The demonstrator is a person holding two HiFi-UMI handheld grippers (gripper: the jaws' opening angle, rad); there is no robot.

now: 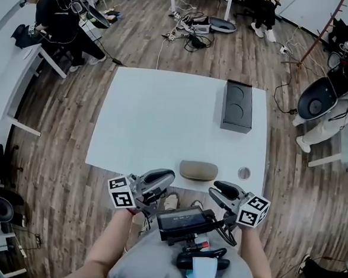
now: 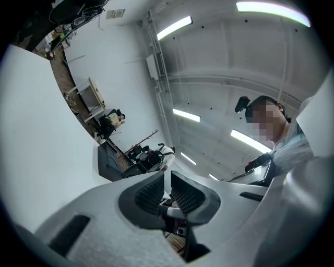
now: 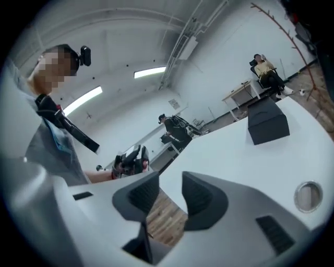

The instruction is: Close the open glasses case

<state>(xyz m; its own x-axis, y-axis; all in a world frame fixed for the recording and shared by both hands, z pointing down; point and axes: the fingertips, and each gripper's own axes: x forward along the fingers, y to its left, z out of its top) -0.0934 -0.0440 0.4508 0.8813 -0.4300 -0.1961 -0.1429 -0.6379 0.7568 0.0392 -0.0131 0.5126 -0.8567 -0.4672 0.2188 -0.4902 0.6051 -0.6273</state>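
Note:
The tan glasses case (image 1: 198,170) lies near the front edge of the white table (image 1: 163,117) with its lid down. My left gripper (image 1: 166,176) hovers just off the table's front edge, to the left of the case; its jaws are shut with nothing between them (image 2: 168,182). To the right of the case and apart from it is my right gripper (image 1: 218,188), open and holding nothing (image 3: 169,190). Neither gripper view shows the case.
A black box (image 1: 237,105) stands at the table's far right. A small round metal ring (image 1: 243,173) lies right of the case. A black device (image 1: 183,220) hangs at the person's chest. Desks, cables and seated people surround the table on wooden floor.

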